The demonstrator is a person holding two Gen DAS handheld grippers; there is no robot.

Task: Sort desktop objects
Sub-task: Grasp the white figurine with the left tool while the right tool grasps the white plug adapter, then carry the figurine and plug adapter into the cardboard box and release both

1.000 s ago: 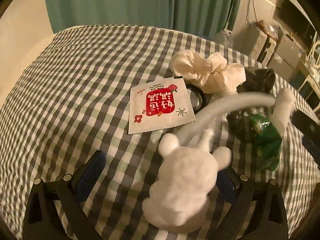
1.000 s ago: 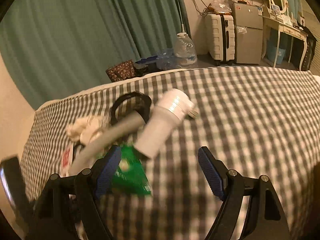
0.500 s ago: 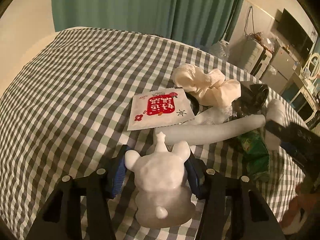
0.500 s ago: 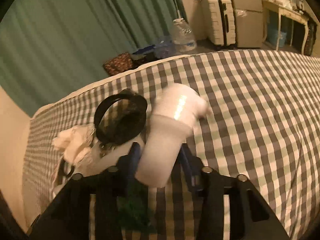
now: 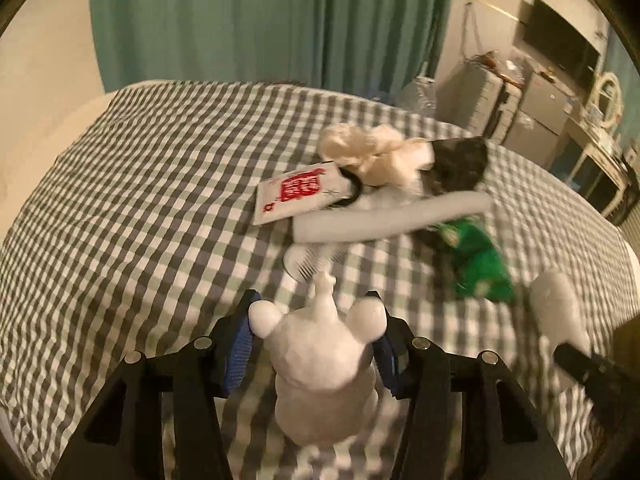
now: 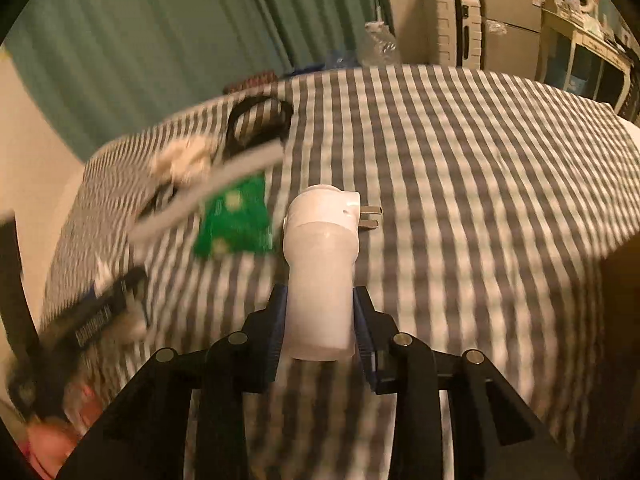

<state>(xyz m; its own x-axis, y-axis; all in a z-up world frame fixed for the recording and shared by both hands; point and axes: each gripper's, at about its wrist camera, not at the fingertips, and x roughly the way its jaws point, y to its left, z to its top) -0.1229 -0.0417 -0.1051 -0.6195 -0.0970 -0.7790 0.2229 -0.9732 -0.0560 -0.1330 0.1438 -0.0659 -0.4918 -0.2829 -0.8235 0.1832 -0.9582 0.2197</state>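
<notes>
Left hand-held gripper [image 5: 314,346] clenched on a white bear figurine [image 5: 320,364], raised above the checked table [image 5: 140,200]; long axis along the fingers, ears forward toward the comb [image 5: 316,262]. Pads grip only the rounded head: slip risk, I judge.

Centre pile: red-print sachet [image 5: 298,196], white tube [image 5: 392,220], green packet [image 5: 476,256].

Right hand-held gripper [image 6: 320,320] clenched on a white plug-in night light [image 6: 320,276]; long axis forward, prongs pointing right. Smooth shell could twist out when swung.
</notes>
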